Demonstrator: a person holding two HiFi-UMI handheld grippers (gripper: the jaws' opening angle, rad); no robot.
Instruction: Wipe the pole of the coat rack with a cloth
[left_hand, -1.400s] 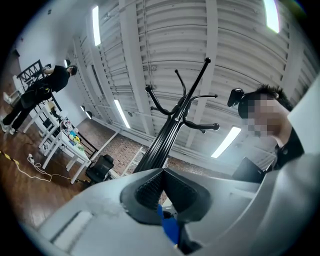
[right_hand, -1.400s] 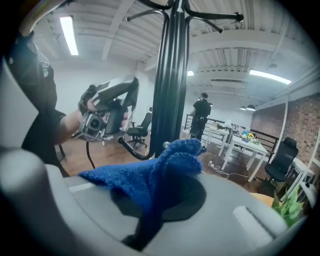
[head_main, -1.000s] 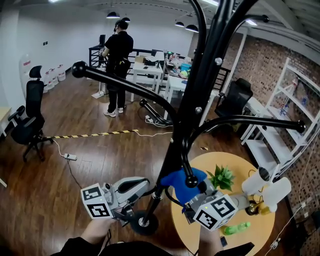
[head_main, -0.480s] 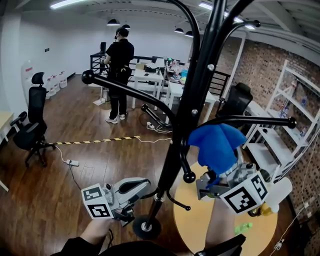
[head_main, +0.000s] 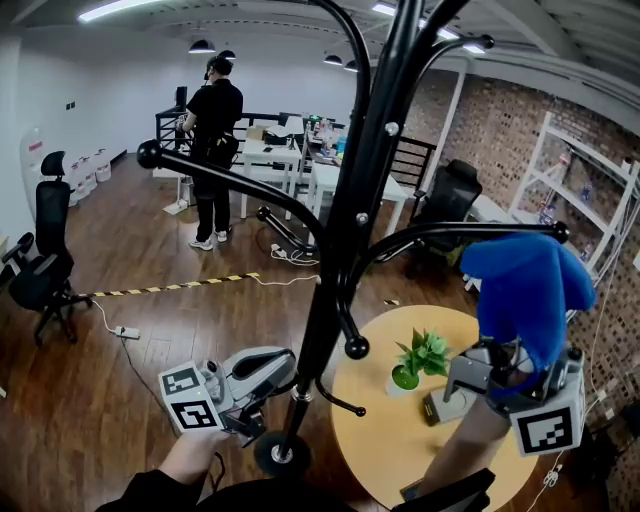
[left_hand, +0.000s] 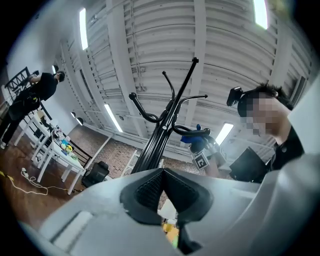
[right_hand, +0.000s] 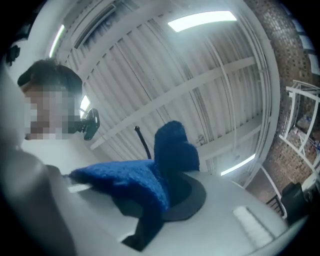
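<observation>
Clamping a fuzzy blue cloth (right_hand: 150, 177), the right tool (right_hand: 167, 187) has its jaws shut on the fabric; its own view shows one flap standing up between the jaws and another spilling over the left jaw, with only ceiling beams, strip lights and a thin black hook tip behind. The head view adds what that camera misses: the right tool (head_main: 512, 362) is held up at the right with the cloth (head_main: 527, 285) draped over its top, well apart from the tall black metal pole of the coat rack (head_main: 345, 230) and hanging above a round pale wooden worktop (head_main: 385, 445) that carries a small green potted plant (head_main: 420, 355). The left tool (left_hand: 162, 174) shows its dark ribbed pads pressed together with nothing between them, and past them the pole (left_hand: 160, 137) rises to its curved arms, the blue cloth (left_hand: 196, 140) small beside it. From the head, the left tool (head_main: 272, 368) sits low, just beside the bottom of the pole above the round black base (head_main: 280, 455); whether it touches cannot be told. Farther off, a person in black (head_main: 212, 125) stands at white desks.
</observation>
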